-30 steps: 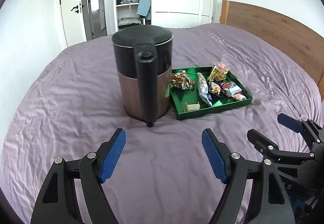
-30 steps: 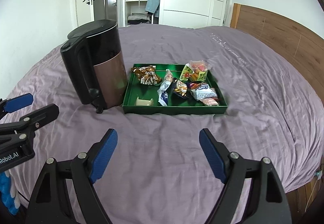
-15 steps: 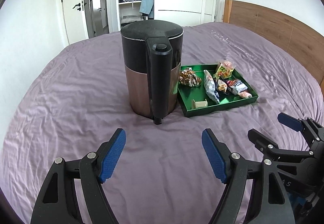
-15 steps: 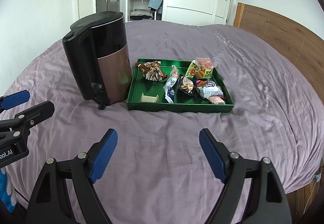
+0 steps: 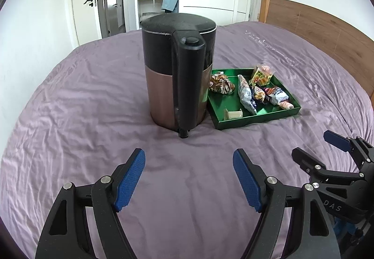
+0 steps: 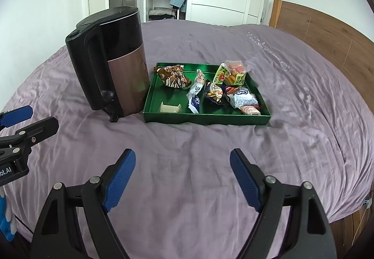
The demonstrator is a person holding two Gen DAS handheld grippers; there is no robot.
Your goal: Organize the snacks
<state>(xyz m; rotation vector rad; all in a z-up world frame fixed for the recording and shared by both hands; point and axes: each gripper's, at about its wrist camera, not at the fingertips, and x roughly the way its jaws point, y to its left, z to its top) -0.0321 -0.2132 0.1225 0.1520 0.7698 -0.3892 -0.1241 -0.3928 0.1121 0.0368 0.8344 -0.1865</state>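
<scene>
Both grippers are hovering over the purple bed, left gripper and right gripper with fingers apart, gripping nothing. The snacks are sitting in the green tray, touching the kettle.

"DAS" on right gripper; "ot.AI" on left gripper

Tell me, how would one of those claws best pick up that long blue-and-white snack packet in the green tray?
Probably across the middle of the blue-and-white packet, coming from above. It lies flat and narrow, with bare tray on its left but the dark packet close on its right, so the fingers should straddle its short width carefully.
</scene>
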